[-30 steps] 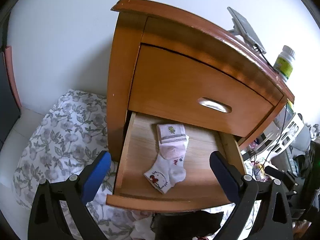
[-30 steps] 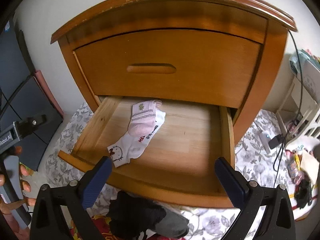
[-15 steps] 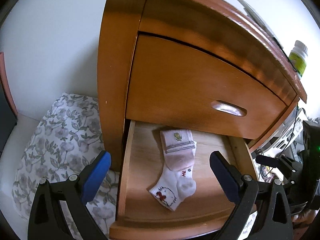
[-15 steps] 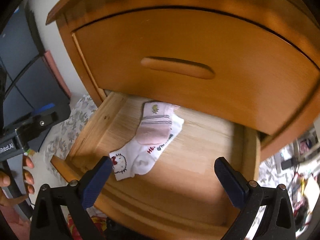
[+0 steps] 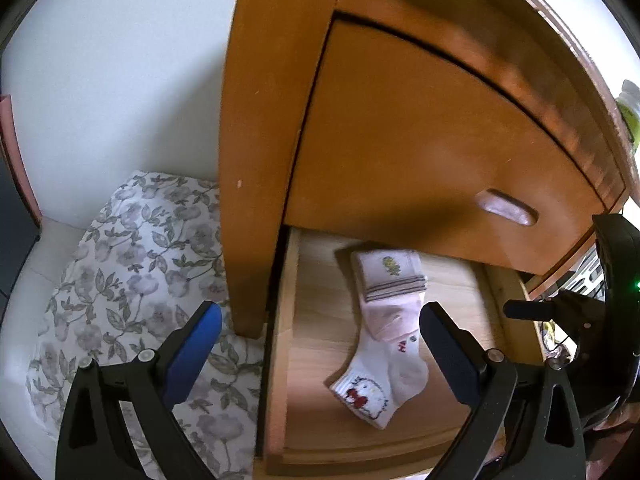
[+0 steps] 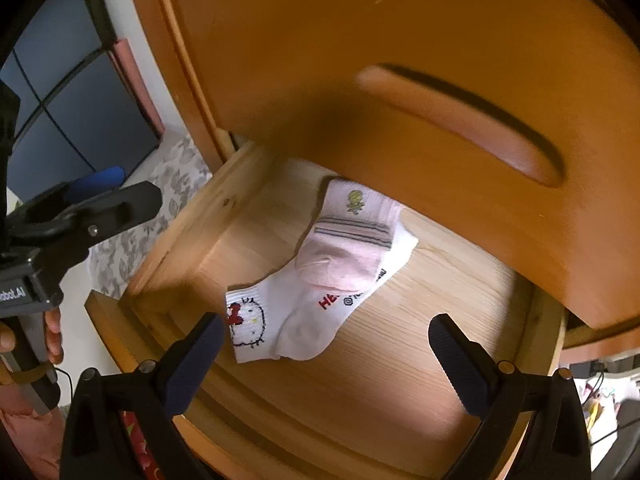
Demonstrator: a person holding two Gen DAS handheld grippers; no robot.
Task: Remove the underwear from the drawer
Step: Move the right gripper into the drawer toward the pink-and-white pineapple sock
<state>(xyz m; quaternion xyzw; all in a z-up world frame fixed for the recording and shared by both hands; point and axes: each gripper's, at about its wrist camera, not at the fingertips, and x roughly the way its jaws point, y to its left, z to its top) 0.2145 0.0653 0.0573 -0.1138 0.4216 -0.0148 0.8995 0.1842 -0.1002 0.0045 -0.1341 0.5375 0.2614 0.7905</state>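
Observation:
The nightstand's lower drawer (image 5: pixel 276 360) (image 6: pixel 188 232) stands pulled out. On its wooden floor lies a folded pink sock (image 5: pixel 390 280) (image 6: pixel 348 248) across a white sock with a cartoon cat face (image 5: pixel 384 376) (image 6: pixel 296 320). No other clothing shows in the drawer. My left gripper (image 5: pixel 320 312) is open, straddling the drawer's left wall, its right finger above the socks. My right gripper (image 6: pixel 327 322) is open above the front of the drawer, and the white sock's toe lies between its fingers. Neither holds anything.
The upper drawer (image 5: pixel 420 160) is closed, its recessed handle (image 6: pixel 460 120) just above the socks. Floral bedding (image 5: pixel 132 248) lies left of the nightstand. A bottle (image 5: pixel 630 112) stands on top. A hand (image 6: pixel 52 336) holds the left gripper's body (image 6: pixel 112 204). Dark panels (image 6: pixel 72 120) stand at the left.
Both grippers have moved in close and low toward the open drawer, so the socks fill more of each view. The socks have not moved, and both grippers stay open.

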